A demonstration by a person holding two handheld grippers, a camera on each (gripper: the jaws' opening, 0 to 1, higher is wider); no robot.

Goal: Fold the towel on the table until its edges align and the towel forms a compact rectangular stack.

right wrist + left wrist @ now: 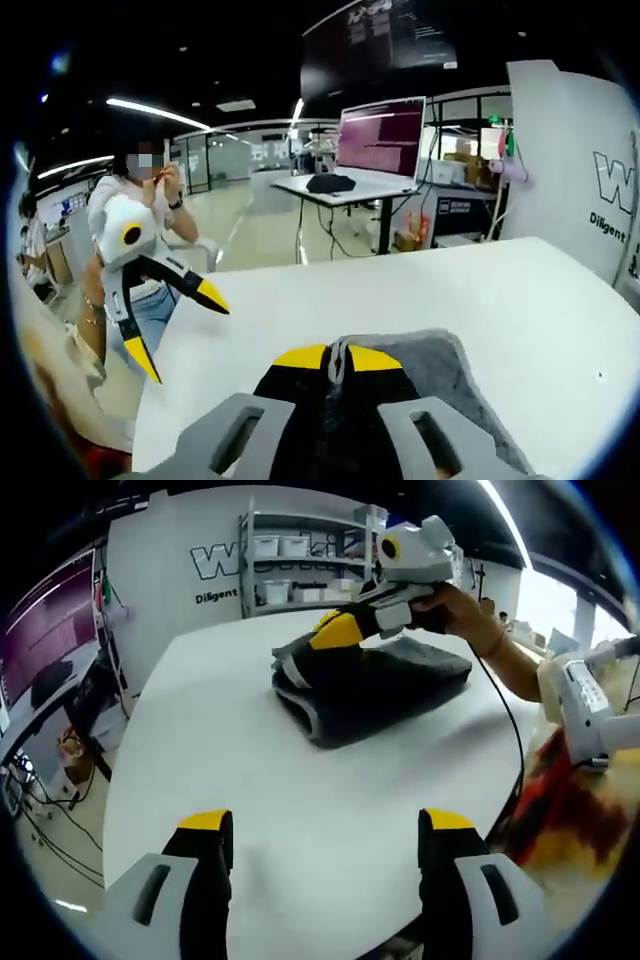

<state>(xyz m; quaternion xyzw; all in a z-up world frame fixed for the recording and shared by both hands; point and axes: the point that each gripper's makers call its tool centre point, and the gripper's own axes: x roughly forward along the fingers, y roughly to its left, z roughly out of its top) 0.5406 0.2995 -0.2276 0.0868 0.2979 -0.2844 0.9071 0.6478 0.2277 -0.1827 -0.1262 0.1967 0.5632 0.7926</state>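
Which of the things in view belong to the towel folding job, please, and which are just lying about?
Part of the job:
- grey towel, folded on the white table
- right gripper, shut on the towel's edge
- left gripper, open, off the towel

Just about:
- shelf rack with bins
- monitor on a desk
- a person standing

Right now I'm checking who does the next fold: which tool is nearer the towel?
Right. The right tool is shut on the grey towel at its edge. The left tool is open over bare table, well short of the towel.
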